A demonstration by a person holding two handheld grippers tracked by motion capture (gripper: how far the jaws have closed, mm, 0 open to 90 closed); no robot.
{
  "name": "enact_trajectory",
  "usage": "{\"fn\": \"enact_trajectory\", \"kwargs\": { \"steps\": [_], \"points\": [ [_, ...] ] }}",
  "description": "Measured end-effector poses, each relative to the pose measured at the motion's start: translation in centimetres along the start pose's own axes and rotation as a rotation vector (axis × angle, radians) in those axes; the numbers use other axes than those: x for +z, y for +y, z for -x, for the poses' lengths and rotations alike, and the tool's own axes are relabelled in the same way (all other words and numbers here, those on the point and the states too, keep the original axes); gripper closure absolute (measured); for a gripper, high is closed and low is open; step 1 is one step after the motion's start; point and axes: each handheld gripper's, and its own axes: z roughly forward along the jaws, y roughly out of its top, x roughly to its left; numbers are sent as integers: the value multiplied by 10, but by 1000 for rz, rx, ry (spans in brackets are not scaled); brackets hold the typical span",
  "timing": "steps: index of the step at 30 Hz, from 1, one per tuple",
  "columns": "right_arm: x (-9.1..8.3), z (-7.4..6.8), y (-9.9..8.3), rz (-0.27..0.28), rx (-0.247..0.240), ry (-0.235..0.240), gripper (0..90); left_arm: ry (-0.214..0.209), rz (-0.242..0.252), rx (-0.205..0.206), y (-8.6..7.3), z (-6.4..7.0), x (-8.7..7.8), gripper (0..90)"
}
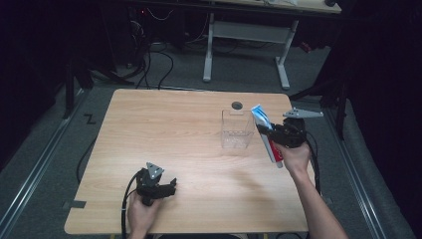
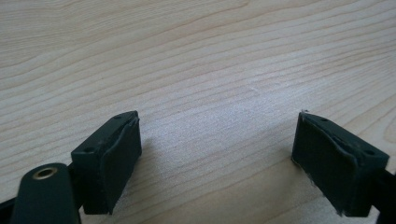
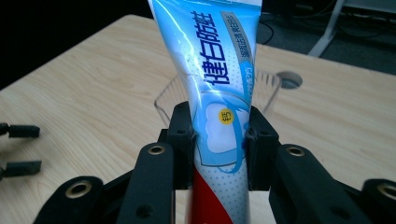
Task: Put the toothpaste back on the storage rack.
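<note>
Near the bench's (image 1: 149,129) right edge, the right claw (image 1: 266,133) pinches a toothpaste tube (image 3: 219,93) just beside the clear container (image 1: 237,129). Likely carrying; next, lift and tip it over the rim. The left claw (image 2: 217,154) rests spread near the front edge.

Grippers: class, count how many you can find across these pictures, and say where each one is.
2. The left gripper sits open, low over the table near its front edge. The right gripper clamps a toothpaste tube beside the clear container.
</note>
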Motion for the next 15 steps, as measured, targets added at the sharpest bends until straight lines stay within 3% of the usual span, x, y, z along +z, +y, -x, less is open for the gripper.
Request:
{"fn": "enact_trajectory", "kwargs": {
  "steps": [3,10,15],
  "points": [
    [5,-3,11,-2,-34,-10,692,0,0,0,0,0,0,159],
    [9,-6,21,42,-15,0,692,-7,0,6,-1,0,-1,159],
    [16,-8,31,24,-34,-8,691,-6,-1,5,-1,0,-1,159]
  ]
}}
